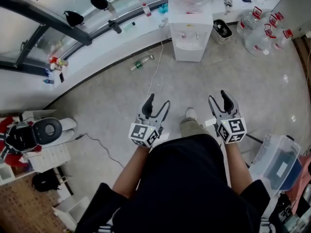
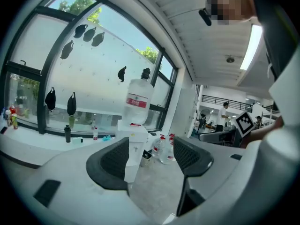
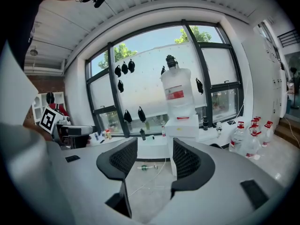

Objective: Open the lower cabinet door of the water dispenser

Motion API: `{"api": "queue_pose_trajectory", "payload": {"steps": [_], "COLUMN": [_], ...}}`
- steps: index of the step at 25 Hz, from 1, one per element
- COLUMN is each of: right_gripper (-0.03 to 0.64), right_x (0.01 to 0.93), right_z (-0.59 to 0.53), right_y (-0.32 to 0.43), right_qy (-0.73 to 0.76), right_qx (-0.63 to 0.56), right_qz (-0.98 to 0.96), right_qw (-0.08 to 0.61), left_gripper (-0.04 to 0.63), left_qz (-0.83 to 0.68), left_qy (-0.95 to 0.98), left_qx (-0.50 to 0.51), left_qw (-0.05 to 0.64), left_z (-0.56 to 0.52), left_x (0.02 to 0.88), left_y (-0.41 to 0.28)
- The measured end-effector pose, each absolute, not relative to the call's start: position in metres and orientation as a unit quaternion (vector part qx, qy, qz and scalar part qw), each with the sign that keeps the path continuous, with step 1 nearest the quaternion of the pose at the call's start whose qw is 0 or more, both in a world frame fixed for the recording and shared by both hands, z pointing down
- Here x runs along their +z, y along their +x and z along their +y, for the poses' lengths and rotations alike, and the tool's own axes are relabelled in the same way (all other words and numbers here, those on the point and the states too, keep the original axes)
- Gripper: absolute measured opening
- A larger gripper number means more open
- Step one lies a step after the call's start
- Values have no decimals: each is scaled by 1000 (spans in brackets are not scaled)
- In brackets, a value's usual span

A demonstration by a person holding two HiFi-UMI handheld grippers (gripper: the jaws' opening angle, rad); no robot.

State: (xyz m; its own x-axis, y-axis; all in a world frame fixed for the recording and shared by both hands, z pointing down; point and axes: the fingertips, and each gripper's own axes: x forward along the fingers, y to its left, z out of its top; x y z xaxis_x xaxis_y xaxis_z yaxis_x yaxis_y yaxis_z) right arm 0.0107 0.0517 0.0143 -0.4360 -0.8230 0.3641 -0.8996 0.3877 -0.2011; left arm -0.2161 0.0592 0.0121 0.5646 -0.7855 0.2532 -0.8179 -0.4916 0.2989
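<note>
Left gripper [image 1: 159, 101]: jaws apart, nothing between | right gripper [image 1: 217, 97]: jaws apart, nothing between | tall white water dispenser [image 1: 190, 38] with clear bottle on top: far, against the white window ledge [image 1: 97, 50], well apart from both

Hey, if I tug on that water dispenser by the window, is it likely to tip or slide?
Likely top-heavy: the water dispenser is a tall, narrow cabinet with a big jug on top, so a sharp pull could rock it. How full the jug is I cannot tell. On that smooth floor it may slide a little rather than tip.
</note>
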Motion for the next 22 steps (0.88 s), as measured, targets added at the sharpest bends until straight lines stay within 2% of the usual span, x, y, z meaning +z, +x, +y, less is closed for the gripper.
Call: {"api": "queue_pose_trajectory", "payload": {"steps": [13, 22], "right_gripper": [206, 206], "right_x": [19, 25], "right_z": [-30, -53], "right_y": [71, 88], "right_qy": [505, 496], "right_qx": [193, 184], "right_qz": [-836, -842], "right_qw": [92, 106], "left_gripper": [275, 275], "left_qz": [-476, -452], "left_qy": [860, 870], "left_qx": [53, 73], "left_qw": [178, 185], "left_z": [-39, -65], "left_x": [3, 14], "left_y": [-159, -126]}}
